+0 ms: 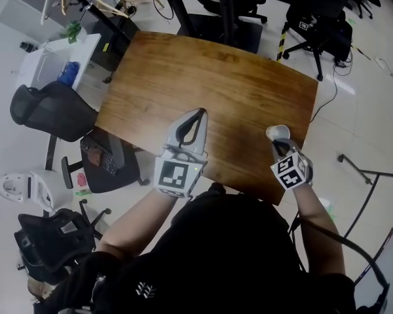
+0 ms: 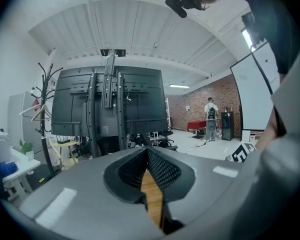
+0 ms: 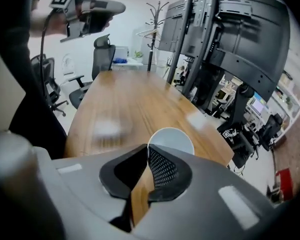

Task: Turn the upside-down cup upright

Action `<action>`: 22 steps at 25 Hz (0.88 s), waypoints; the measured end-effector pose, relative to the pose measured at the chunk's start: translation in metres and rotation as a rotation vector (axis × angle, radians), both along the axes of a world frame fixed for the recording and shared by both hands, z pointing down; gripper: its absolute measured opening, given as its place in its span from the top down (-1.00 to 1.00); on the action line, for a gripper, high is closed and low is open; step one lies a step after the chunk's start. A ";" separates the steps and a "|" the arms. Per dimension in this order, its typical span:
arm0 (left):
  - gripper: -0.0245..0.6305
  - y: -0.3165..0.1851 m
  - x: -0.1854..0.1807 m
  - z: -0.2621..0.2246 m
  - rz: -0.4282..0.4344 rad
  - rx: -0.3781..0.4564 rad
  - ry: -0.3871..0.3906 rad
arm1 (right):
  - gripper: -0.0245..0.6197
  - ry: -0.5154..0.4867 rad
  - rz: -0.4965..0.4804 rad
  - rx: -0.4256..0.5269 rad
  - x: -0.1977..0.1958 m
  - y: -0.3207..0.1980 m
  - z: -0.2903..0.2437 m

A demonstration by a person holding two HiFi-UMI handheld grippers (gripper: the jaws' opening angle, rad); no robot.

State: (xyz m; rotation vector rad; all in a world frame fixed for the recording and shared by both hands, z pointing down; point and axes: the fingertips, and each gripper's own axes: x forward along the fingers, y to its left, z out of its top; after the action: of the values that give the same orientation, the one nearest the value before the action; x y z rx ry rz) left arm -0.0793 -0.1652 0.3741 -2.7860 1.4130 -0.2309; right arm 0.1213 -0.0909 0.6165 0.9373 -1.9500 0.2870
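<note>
A small white cup (image 1: 276,132) stands near the right front edge of the wooden table (image 1: 216,77). In the right gripper view the white cup (image 3: 172,136) shows as a pale round disc just past the fingertips. Whether that disc is its base or its mouth I cannot tell. My right gripper (image 1: 278,142) points steeply down at it. Its jaws are shut (image 3: 147,148), and the cup's near edge runs into the seam between the tips. My left gripper (image 1: 200,112) hovers over the table's front middle, shut (image 2: 146,151) and empty, well left of the cup.
Black office chairs (image 1: 49,110) and a white desk (image 1: 56,64) stand left of the table. A tall black screen stand (image 3: 230,39) and a coat rack (image 3: 155,19) rise beyond the far edge. A cable trails from my right hand. Bare wood stretches ahead of both grippers.
</note>
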 end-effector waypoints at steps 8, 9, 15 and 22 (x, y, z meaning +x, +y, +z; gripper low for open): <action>0.93 -0.006 -0.007 -0.006 0.012 0.019 0.010 | 0.88 0.051 -0.032 -0.081 -0.014 0.014 0.021; 0.93 -0.007 -0.008 -0.007 0.015 0.021 0.012 | 0.88 0.051 -0.029 -0.082 -0.015 0.015 0.022; 0.93 -0.008 -0.009 0.000 0.038 0.012 0.016 | 0.81 0.020 0.002 -0.045 -0.021 0.017 0.010; 0.93 -0.002 0.014 0.017 0.091 -0.017 0.037 | 0.71 -0.153 0.088 0.079 -0.019 0.013 -0.037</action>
State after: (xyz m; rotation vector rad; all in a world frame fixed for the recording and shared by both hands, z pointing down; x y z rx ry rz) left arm -0.0651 -0.1669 0.3911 -2.8748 1.2928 -0.1919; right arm 0.1023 -0.0783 0.5796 1.0818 -2.0748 0.3427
